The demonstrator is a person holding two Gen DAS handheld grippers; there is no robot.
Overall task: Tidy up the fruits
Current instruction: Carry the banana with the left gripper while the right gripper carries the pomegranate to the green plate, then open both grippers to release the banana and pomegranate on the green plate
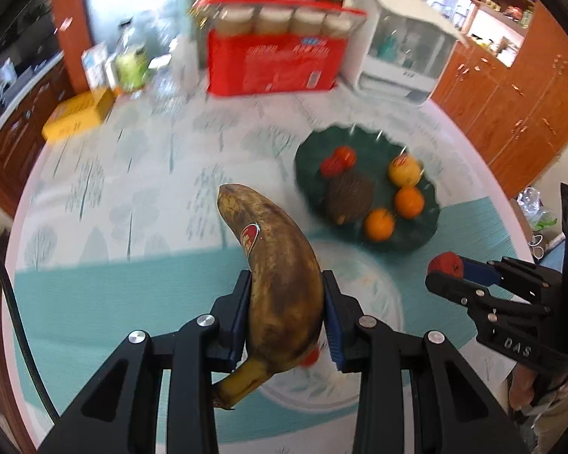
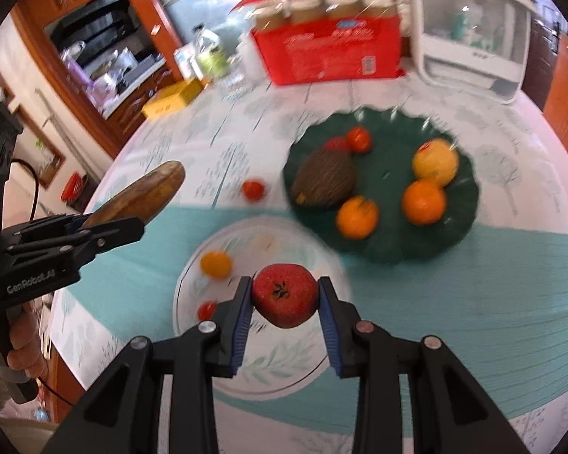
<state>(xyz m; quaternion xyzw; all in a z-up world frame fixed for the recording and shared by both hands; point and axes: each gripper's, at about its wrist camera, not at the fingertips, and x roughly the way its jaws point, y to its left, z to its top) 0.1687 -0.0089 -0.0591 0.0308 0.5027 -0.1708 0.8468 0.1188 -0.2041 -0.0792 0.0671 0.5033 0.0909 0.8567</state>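
My left gripper [image 1: 287, 283] is shut on a brown overripe banana [image 1: 280, 268] and holds it above the table; it shows at the left of the right wrist view [image 2: 132, 227], with the banana [image 2: 144, 193]. My right gripper [image 2: 286, 291] is shut on a red round fruit [image 2: 286, 294] above a clear glass plate [image 2: 303, 374]; it also shows in the left wrist view [image 1: 441, 268]. A dark green plate [image 2: 462, 204] holds two oranges [image 2: 424, 201], a yellow fruit [image 2: 435, 162], a brown spiky fruit [image 2: 323, 181] and small red fruits [image 2: 359, 139].
The glass plate holds a small yellow fruit [image 2: 216, 264] and a small red one [image 2: 207, 309]. Another small red fruit [image 2: 253, 189] lies on the tablecloth. A red box of jars [image 2: 329, 45], a white appliance [image 2: 473, 38] and a yellow box [image 2: 170, 100] stand at the back.
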